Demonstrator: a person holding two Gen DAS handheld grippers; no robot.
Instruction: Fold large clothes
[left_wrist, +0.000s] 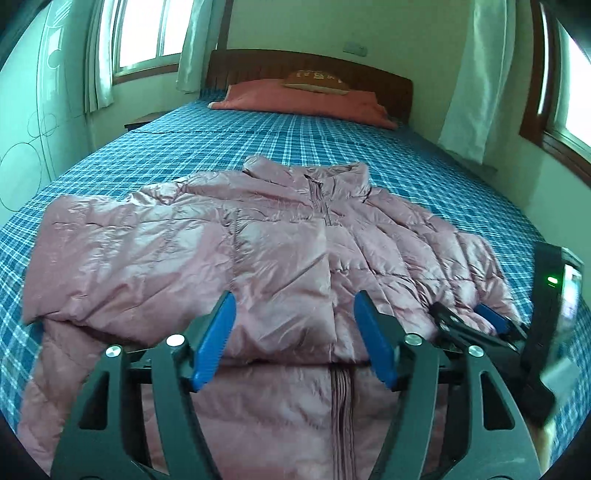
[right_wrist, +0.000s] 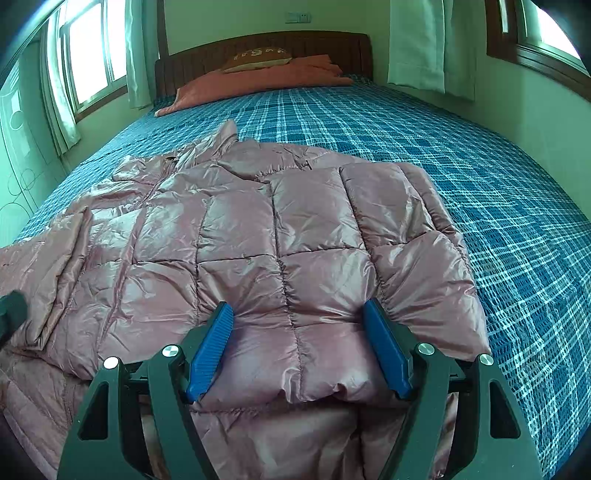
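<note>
One pink puffer jacket (left_wrist: 236, 243) lies spread on the blue checked bed (left_wrist: 332, 144), collar toward the headboard (left_wrist: 310, 70), with one red blanket (left_wrist: 303, 103) and one brown pillow (left_wrist: 317, 79) at that far end. From the left wrist view, the left gripper (left_wrist: 293, 332) tilts down over the jacket's near middle, its two blue fingers (left_wrist: 216, 341) spread wide with nothing pinched; a folded layer of the jacket and the zipper line lie under the gap between them. To the right of the jacket's edge sits the right gripper (left_wrist: 467, 319), its fingers apart over a sleeve.

From the right wrist view, the same single jacket (right_wrist: 258, 236) shows a sleeve folded across its front. The right gripper (right_wrist: 299, 345) angles down at the near edge of that folded panel, both blue fingers (right_wrist: 210, 350) wide apart and resting against the fabric on either side, not squeezing it. Two windows with curtains flank the headboard (right_wrist: 258, 48).
</note>
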